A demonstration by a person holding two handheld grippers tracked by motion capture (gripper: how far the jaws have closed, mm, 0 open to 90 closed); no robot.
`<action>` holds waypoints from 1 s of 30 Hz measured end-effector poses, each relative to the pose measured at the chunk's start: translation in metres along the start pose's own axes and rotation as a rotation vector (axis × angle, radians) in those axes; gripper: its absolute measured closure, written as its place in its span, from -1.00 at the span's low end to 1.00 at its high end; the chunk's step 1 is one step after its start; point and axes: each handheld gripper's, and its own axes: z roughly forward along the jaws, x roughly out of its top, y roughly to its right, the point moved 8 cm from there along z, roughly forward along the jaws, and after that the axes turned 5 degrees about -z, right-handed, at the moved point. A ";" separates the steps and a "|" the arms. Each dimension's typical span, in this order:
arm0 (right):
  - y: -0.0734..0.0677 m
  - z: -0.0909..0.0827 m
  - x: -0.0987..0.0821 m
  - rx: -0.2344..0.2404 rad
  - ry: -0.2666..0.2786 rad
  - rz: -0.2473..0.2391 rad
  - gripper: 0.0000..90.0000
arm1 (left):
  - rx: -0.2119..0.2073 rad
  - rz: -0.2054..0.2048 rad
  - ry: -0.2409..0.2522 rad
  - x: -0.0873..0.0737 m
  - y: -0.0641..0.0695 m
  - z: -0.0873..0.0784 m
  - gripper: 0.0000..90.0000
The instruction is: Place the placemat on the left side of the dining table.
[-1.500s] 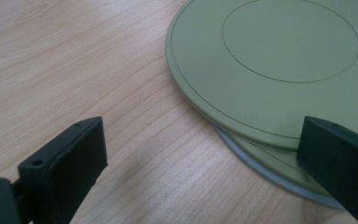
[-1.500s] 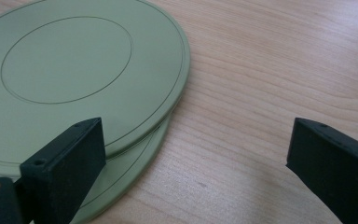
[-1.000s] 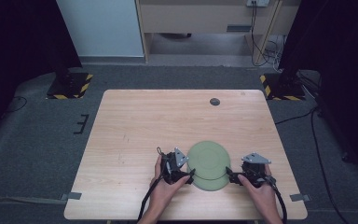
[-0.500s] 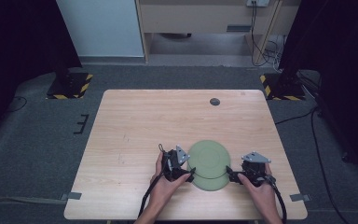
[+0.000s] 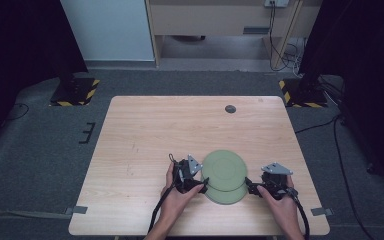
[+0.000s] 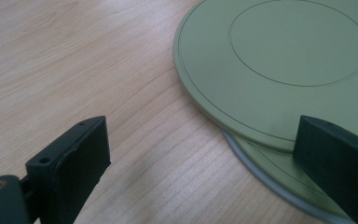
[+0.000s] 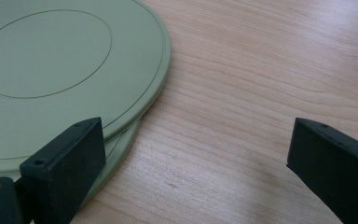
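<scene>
With 2 green plates stacked slightly off-centre near the front edge of the tabletop (image 5: 145, 130), the upper plate (image 5: 223, 169) sits shifted toward the far side, so that a crescent of the lower plate (image 5: 226, 196) shows at the near side. The left gripper (image 5: 198, 184) stands at the left rim of the stack and the right gripper (image 5: 250, 187) at the right rim; the jaws of both are spread wide and hold nothing. In the left gripper view, one jaw lies over the plates' edge and the other over bare wood; the right gripper view shows the same arrangement mirrored. The step in hand appears to be the approach to the stack. The next move probably calls for each gripper to close on a rim, taking 1 plate only, so that the pair can be separated or aligned. A small dark disc (image 5: 230, 108) lies well apart near the far edge.
</scene>
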 end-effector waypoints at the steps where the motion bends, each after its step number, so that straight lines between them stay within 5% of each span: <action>1: 0.000 0.000 0.000 -0.002 0.000 -0.003 -0.90 | 0.003 0.001 0.000 0.001 -0.001 0.001 -0.95; 17: 0.003 0.011 0.007 -0.030 0.016 0.009 -0.92 | -0.029 -0.013 0.047 0.014 -0.006 -0.013 -0.82; 30: -0.001 -0.001 0.005 0.010 0.018 0.006 -0.90 | -0.112 -0.092 -0.011 0.042 -0.021 0.012 -0.76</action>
